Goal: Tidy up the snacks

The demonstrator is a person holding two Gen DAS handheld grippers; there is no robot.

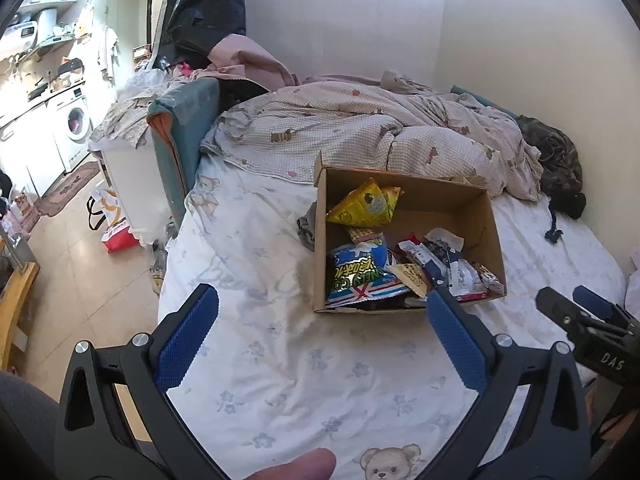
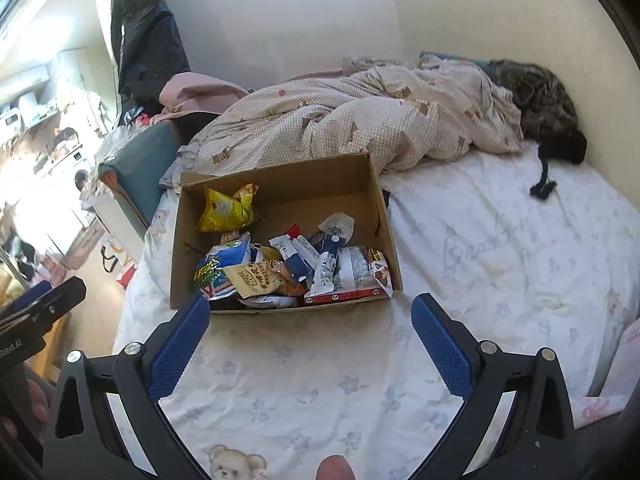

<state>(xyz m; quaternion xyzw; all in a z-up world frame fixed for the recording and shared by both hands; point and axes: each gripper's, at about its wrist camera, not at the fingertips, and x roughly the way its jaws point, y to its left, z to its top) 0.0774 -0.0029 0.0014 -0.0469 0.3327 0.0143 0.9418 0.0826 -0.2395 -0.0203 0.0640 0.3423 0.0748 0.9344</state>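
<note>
Bare bed sheet (image 2: 304, 364) lies between my grippers and the cardboard box (image 2: 376, 204), giving open passage on the near side. The box's top is open; snack packets (image 2: 288, 264) crowd its near half, its far half is free floor. A rumpled quilt (image 2: 360, 120) blocks the far side.

The cardboard box (image 1: 440, 196) hides its lowest snacks: packets pile over one another, and the near wall covers the bottom layer. Print on the blue packet (image 1: 360, 276) is too distorted to read. The kitchen counter (image 1: 44, 98) is overexposed, its items indistinct. The right hand-held gripper (image 1: 576, 308) is cut off by the frame's edge in the left wrist view.
</note>
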